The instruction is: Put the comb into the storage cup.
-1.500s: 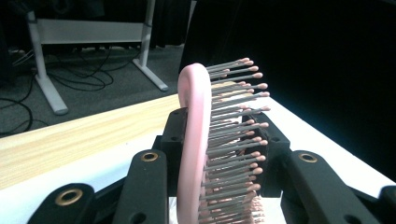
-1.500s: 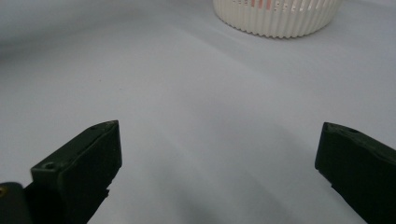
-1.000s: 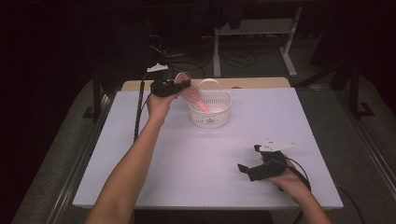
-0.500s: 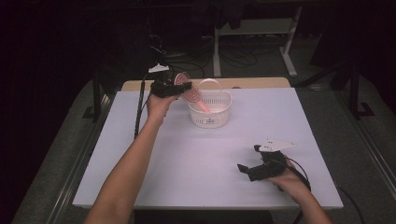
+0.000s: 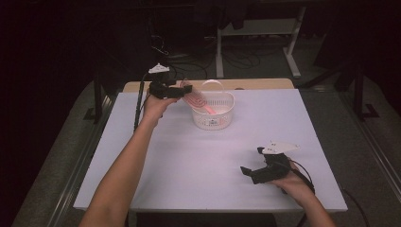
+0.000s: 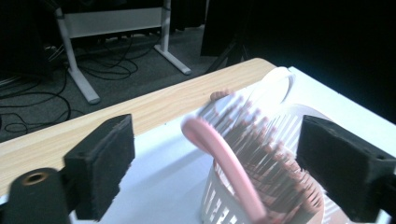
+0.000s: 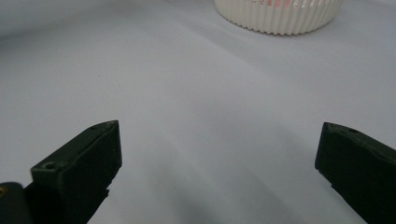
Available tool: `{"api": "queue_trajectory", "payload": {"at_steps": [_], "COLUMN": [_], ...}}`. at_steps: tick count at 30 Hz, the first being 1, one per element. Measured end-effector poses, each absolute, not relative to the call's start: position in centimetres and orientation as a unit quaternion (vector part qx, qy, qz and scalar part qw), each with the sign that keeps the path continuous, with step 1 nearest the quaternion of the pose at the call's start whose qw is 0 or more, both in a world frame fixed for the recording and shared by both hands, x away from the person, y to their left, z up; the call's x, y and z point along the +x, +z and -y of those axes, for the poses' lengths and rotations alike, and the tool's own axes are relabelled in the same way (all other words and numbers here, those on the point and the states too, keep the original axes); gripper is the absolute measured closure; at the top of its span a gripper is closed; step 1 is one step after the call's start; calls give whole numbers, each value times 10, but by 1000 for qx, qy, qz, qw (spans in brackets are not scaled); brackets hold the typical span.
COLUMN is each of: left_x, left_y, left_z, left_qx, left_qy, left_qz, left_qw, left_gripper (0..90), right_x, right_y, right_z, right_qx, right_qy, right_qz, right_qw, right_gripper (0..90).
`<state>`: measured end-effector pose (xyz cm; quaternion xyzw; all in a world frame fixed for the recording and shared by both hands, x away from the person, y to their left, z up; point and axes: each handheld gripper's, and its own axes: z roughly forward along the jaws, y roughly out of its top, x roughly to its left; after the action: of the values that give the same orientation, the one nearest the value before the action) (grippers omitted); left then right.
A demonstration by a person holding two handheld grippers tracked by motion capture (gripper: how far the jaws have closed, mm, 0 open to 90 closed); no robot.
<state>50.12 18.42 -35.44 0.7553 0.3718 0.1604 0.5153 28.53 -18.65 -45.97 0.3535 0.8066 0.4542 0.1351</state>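
High view: a white table [image 5: 156, 189] with a person's forearms coming in from six o'clock. At about eleven o'clock, the left gripper [image 5: 185, 90] sits just beside a white slotted basket [image 5: 222, 118], level with its rim. A pink hairbrush [image 5: 201, 101] leans in the basket, handle down inside and bristled head sticking up over the rim toward the gripper. Left gripper view: its jaws have just been opening and now stand wide, with the hairbrush [image 6: 243, 158] between them but touching neither pad. At about four o'clock, well apart from the basket, the right gripper [image 5: 247, 172] rests low over bare table. Right gripper view: its jaws are spread wide with nothing between them, the basket [image 7: 280, 14] far ahead at twelve o'clock.
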Motion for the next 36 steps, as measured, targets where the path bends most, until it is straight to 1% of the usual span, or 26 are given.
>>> {"api": "queue_trajectory", "payload": {"at_steps": [3,13,36], "left_x": [500,491,445], "left_y": [-352,-345,-353], "left_z": [-188,-201,-232], "left_qx": [756,765,785], "left_qy": [159,152,139], "left_qz": [-370,-352,-319], "left_qw": [516,517,513], "left_gripper": [86,36,33], "right_x": [285,286,287], "right_y": [-460,-460,-459], "right_z": [188,188,186], "right_qx": [354,354,353], "right_qy": [456,456,451], "right_qz": [-805,-805,-808], "right_qw": [136,137,137], "right_gripper": [1,1,1]}}
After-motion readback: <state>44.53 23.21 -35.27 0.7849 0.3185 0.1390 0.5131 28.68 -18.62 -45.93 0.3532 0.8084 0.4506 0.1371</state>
